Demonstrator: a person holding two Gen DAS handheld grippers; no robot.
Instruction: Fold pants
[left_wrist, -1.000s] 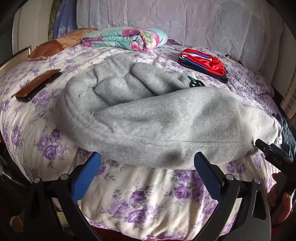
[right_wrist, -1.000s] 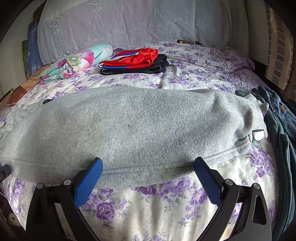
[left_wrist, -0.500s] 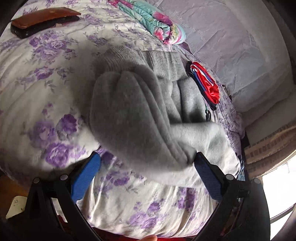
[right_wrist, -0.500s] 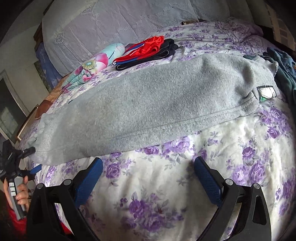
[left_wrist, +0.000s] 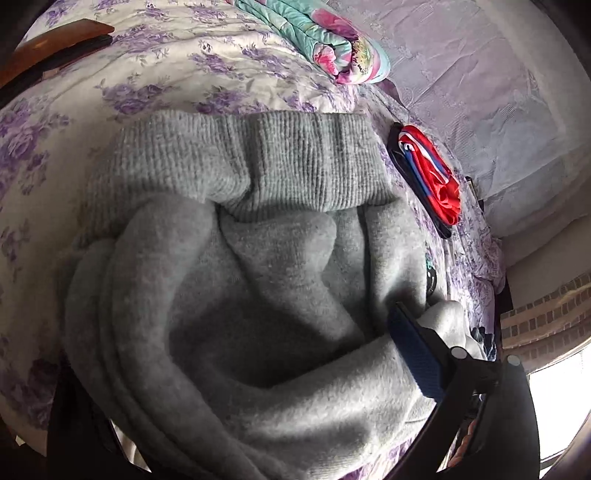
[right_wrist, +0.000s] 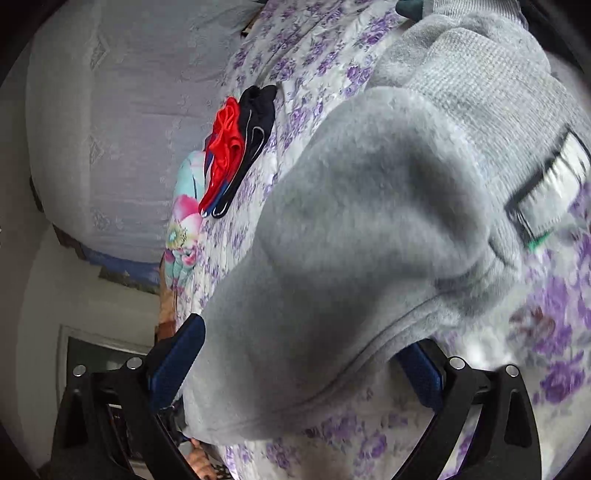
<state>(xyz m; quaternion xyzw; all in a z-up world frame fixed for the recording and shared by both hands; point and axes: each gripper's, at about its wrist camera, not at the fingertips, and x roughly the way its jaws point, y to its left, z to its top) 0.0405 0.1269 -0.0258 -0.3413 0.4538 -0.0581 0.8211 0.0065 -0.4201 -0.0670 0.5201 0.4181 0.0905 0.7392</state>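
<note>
Grey fleece sweatpants (left_wrist: 258, 295) lie bunched on the floral bedsheet (left_wrist: 166, 74), a ribbed band (left_wrist: 295, 162) across the top. My left gripper (left_wrist: 247, 350) is open and pushed into the bunched end. One blue pad (left_wrist: 413, 354) shows; fabric hides the other. In the right wrist view the pants (right_wrist: 351, 221) run up to a ribbed waistband with a white label (right_wrist: 550, 181). My right gripper (right_wrist: 299, 358) is open, and the seamed edge of the pants lies between its jaws.
A folded red, blue and black garment stack (left_wrist: 432, 177) (right_wrist: 225, 147) and a folded floral blanket (left_wrist: 332, 48) (right_wrist: 184, 221) lie further up the bed. Pale pillows (left_wrist: 498, 92) line the headboard. A brown flat object (left_wrist: 48, 51) sits at the far left.
Both grippers have tilted and moved in from just off the bed edge onto the pants. Cloth now sits between each pair of jaws, which stay as wide apart as before.
</note>
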